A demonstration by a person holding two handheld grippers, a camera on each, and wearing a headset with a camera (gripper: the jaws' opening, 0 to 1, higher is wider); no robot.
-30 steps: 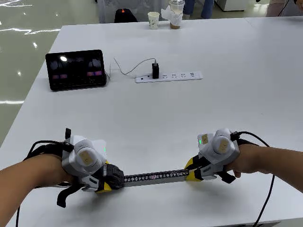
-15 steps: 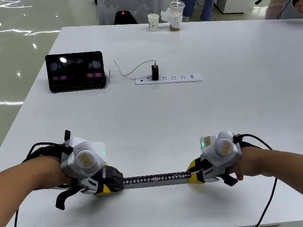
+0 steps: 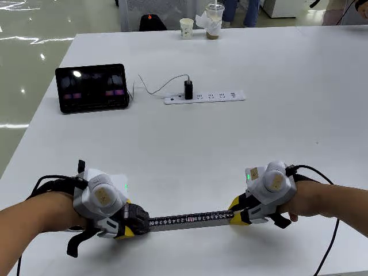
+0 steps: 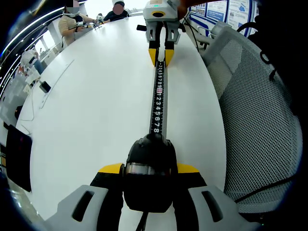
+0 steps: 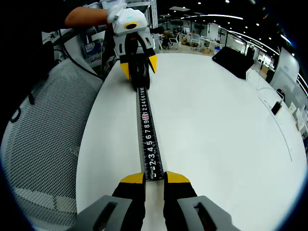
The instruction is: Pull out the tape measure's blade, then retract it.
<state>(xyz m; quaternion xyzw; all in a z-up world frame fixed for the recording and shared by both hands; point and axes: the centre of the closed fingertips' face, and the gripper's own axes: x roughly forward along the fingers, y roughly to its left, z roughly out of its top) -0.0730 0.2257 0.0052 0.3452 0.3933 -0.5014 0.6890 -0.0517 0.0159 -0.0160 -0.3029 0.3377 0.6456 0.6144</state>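
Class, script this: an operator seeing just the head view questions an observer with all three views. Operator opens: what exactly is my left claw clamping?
Observer: The left claw clamps the tape measure's black case, one jaw on each side.
Operator: And the right?
Observer: The right claw pinches the blade at its very tip.
Operator: Anything beside me?
Observer: A grey mesh chair by the table edge.

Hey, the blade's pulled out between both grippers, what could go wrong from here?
The right gripper pinches only the tip of the blade; if it slips, the blade could whip back into the tape measure case. The left gripper clamps the case's rounded sides, so it might twist loose during retraction.
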